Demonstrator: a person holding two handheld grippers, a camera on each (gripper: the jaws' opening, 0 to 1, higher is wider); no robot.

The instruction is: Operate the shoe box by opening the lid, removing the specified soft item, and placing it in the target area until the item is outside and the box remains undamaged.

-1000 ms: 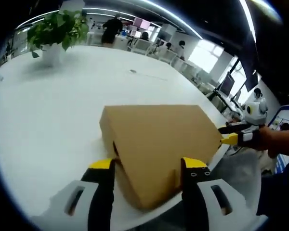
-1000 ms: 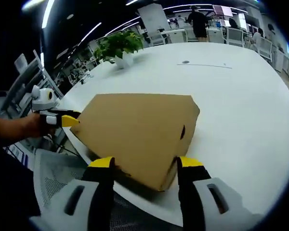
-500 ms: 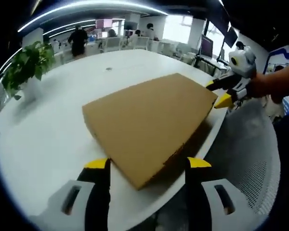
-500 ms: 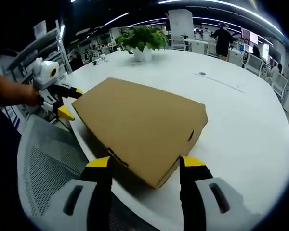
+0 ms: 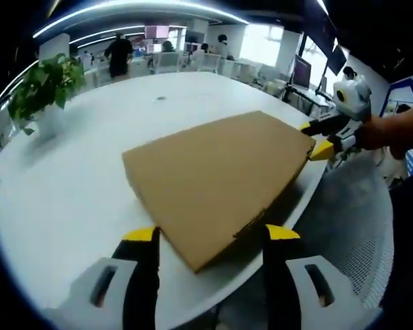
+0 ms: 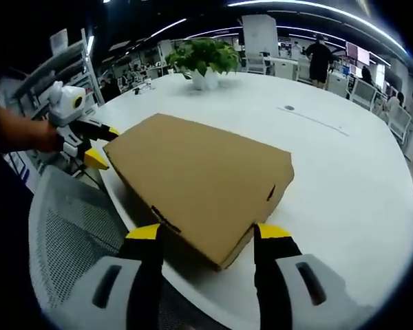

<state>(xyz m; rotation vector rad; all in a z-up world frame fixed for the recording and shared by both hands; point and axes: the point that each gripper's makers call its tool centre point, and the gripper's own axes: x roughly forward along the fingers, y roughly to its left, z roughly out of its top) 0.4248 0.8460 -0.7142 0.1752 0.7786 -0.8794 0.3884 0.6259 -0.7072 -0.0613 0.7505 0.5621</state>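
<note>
A closed cardboard shoe box point(image 5: 217, 182) lies at centre frame on a white table point(image 5: 69, 185), its near corner jutting toward the table's rounded edge in both views. The left gripper point(image 5: 208, 237) and right gripper point(image 6: 206, 234) each hover with jaws spread wide at a near corner, pinching nothing. In the right gripper view the left gripper sits at mid-left beside the box's far corner. The lid is still down, so the soft item inside cannot be seen. The risk: a one-sided lift could crease the thin lid or nudge the box off the edge toward the mesh chair point(image 6: 72, 237) below. A potted plant point(image 6: 205, 58) stands at upper centre, well apart.
</note>
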